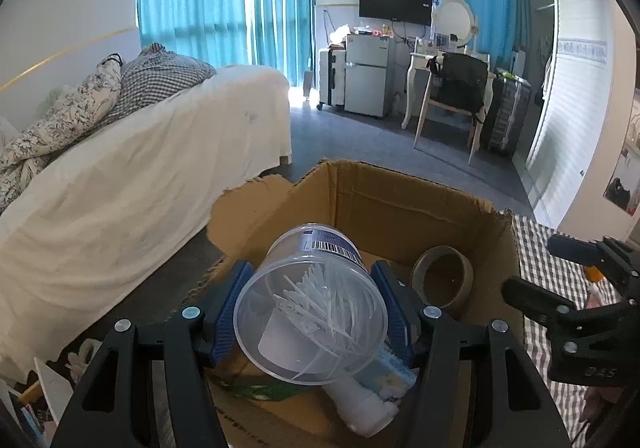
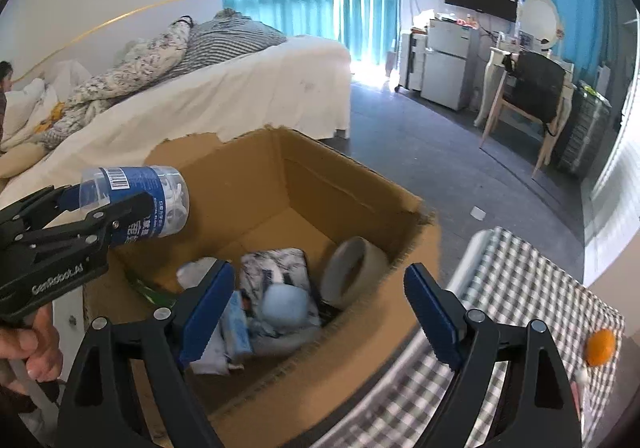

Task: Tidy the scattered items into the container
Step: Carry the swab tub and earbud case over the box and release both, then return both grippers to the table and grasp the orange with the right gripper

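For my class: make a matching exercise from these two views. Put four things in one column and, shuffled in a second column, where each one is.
Things
1. clear jar
2. tape roll
3. orange
4. right gripper

Places
A. on the checked cloth
B. open, nothing between its pads, over the cardboard box
C. clamped in the left gripper
D. inside the box, against its wall

Pairs: 1-C, 2-D, 3-A, 4-B
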Demonstrator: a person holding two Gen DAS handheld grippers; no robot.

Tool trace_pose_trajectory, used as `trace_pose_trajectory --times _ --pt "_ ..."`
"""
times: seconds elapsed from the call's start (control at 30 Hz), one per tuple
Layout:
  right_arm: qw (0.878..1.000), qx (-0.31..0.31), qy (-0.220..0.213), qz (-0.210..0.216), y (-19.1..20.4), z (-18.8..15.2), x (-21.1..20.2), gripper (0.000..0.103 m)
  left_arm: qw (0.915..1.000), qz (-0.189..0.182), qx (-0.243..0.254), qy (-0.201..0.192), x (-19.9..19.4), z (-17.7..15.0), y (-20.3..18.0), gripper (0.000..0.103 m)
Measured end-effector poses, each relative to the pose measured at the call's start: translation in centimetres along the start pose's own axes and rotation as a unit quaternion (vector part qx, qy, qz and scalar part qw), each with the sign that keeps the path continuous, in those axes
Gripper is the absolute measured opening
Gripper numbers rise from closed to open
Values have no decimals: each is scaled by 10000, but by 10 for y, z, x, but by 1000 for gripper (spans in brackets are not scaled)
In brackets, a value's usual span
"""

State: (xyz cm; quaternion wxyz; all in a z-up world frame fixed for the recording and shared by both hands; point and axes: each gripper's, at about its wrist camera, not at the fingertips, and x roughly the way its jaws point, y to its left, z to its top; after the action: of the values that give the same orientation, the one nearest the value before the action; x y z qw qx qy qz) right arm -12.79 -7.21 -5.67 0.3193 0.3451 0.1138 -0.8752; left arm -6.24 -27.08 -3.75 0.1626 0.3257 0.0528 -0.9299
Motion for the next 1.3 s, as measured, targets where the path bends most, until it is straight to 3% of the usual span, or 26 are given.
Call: trace_pose_trajectory --times 0.17,0.23,0.3,0.47,0.73,1.03,1.3 --pt "9997 169 -72 -137 -20 -4 -13 87 10000 11 60 7 6 2 -12 63" --pt "9995 237 -100 -198 -28 -7 -19 87 10000 -17 59 -33 5 4 -18 69" --pt "9991 301 -113 -265 -38 -11 -25 87 9999 9 41 -105 2 6 -22 84" --pt "9974 506 -168 -485 -65 -24 -46 88 9998 -42 67 -203 -5 12 -38 88" --pt "9918 885 -308 -869 -116 -46 -92 90 9984 -267 292 -396 -25 13 -88 103" --pt "9822 1267 -409 -1328 -176 -74 -137 96 9948 -543 789 -351 -37 6 -169 103" --pt "9745 1532 -258 -1616 -240 -99 -137 103 9917 -825 918 -352 -42 -1 -221 103"
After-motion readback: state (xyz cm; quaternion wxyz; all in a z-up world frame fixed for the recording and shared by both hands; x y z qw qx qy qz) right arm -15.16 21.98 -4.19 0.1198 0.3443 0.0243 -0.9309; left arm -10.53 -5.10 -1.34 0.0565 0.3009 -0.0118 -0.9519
